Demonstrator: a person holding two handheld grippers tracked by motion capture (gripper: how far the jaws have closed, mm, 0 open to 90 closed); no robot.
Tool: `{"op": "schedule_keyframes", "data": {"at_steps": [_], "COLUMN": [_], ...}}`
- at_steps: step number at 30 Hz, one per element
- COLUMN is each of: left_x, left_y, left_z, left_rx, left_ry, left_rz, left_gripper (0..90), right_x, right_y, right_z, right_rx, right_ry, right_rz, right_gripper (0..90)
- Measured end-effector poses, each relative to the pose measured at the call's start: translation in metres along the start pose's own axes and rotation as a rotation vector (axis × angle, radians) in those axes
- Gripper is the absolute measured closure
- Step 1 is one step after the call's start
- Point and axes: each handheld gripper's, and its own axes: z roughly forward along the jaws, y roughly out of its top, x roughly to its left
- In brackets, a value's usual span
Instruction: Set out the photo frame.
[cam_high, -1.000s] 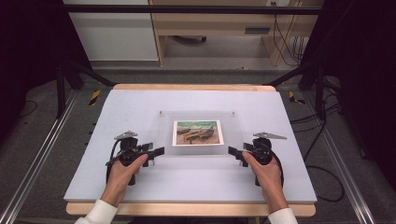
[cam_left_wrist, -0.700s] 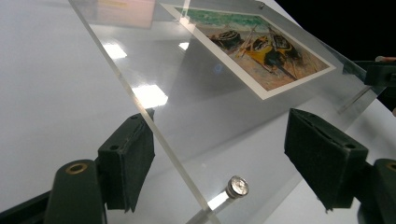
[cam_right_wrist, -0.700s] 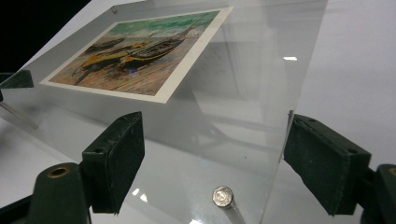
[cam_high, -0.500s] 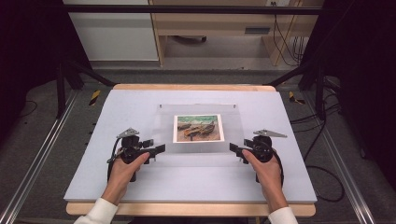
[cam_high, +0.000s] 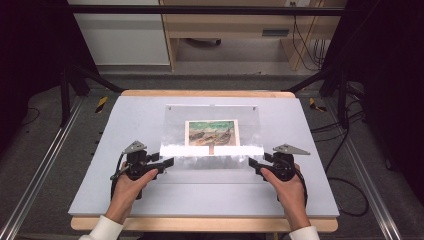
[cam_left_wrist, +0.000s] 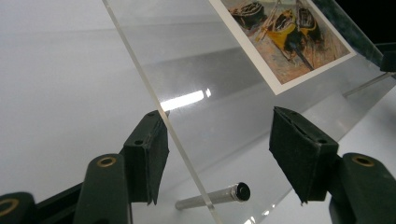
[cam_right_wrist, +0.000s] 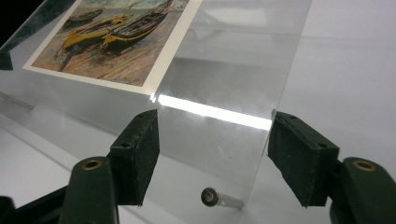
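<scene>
Jaws of the left gripper (cam_high: 167, 161) and right gripper (cam_high: 252, 161) have just been closing around the acrylic frame (cam_high: 212, 145) edges, half-wide, unpinched; its near edge is now raised.

The tilted acrylic panel (cam_high: 212, 137) blocked the table's (cam_high: 125, 115) middle; bare room lay left, right and near.
</scene>
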Motion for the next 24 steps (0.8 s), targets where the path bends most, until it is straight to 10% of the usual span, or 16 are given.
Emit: {"op": "schedule_keyframes", "data": {"at_steps": [24], "left_x": [-0.011], "left_y": [-0.009], "left_z": [-0.012], "left_rx": [-0.003], "left_ry": [0.034], "left_rz": [0.025], "left_gripper": [43.8], "right_x": [0.005], "right_y": [-0.009], "right_z": [-0.014], "right_rx": [-0.018], "right_ry": [-0.024], "right_rz": [-0.032], "right_gripper": [45.0]}}
